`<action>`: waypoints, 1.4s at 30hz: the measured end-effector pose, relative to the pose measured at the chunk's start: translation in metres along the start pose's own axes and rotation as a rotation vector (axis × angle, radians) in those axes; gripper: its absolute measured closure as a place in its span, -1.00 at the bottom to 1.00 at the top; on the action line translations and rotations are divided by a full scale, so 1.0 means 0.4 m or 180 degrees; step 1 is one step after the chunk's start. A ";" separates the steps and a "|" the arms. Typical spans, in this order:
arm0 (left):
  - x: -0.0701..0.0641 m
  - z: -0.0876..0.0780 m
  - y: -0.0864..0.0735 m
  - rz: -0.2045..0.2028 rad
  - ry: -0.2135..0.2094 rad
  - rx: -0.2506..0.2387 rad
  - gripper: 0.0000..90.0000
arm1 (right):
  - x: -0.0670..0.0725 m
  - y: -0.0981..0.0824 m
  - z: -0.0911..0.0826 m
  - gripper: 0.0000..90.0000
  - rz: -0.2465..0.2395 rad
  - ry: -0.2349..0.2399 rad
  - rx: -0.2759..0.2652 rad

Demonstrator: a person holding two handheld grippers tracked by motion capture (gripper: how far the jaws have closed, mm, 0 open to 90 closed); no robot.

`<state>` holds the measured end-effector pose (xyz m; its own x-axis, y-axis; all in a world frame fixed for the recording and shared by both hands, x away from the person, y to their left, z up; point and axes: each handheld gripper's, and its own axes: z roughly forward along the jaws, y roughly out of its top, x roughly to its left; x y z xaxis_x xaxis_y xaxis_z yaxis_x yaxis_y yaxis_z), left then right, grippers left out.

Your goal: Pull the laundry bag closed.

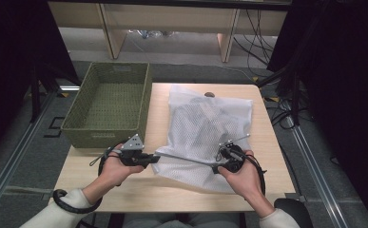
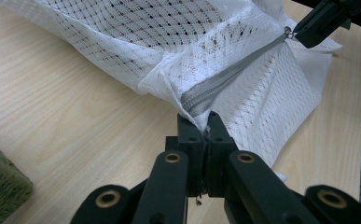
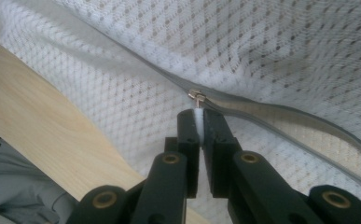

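Note:
A white mesh laundry bag (image 1: 205,123) lies on the wooden table (image 1: 124,190), with dark cloth showing through the mesh. Its grey zipper (image 1: 186,160) runs taut between my two grippers along the bag's near edge. My left gripper (image 1: 156,158) is shut on the bag's corner at the zipper's end (image 2: 201,100); in the left gripper view that gripper (image 2: 207,125) pinches the white fabric. My right gripper (image 1: 217,166) is shut on the zipper pull; the right gripper view has the small white tab (image 3: 197,114) between the jaws of that gripper (image 3: 198,116), just under the metal slider (image 3: 196,95). Past the slider the zipper's two sides part.
A green woven basket (image 1: 89,128) stands at the table's left, its corner (image 2: 1,186) close to my left gripper. The other gripper (image 2: 315,23) shows at the top right of the left gripper view. Shelving legs and cables lie beyond the table's far edge.

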<state>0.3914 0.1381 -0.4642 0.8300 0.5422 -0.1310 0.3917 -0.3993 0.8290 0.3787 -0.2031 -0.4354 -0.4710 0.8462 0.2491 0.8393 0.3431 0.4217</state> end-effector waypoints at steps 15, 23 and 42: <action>0.005 -0.007 -0.001 -0.0032 0.0009 -0.0015 0.95 | -0.005 -0.004 -0.006 0.94 0.0032 -0.0041 -0.0002; 0.006 -0.008 -0.002 -0.0072 0.0017 -0.0022 0.95 | -0.004 -0.008 -0.007 0.93 0.0115 -0.0030 -0.0023; 0.013 -0.013 -0.004 -0.0103 0.0041 0.0010 0.95 | -0.025 -0.015 -0.019 0.94 0.0100 -0.0037 -0.0015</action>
<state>0.3932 0.1456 -0.4632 0.8116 0.5644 -0.1507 0.4196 -0.3837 0.8226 0.3762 -0.2169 -0.4339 -0.4412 0.8612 0.2523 0.8525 0.3143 0.4178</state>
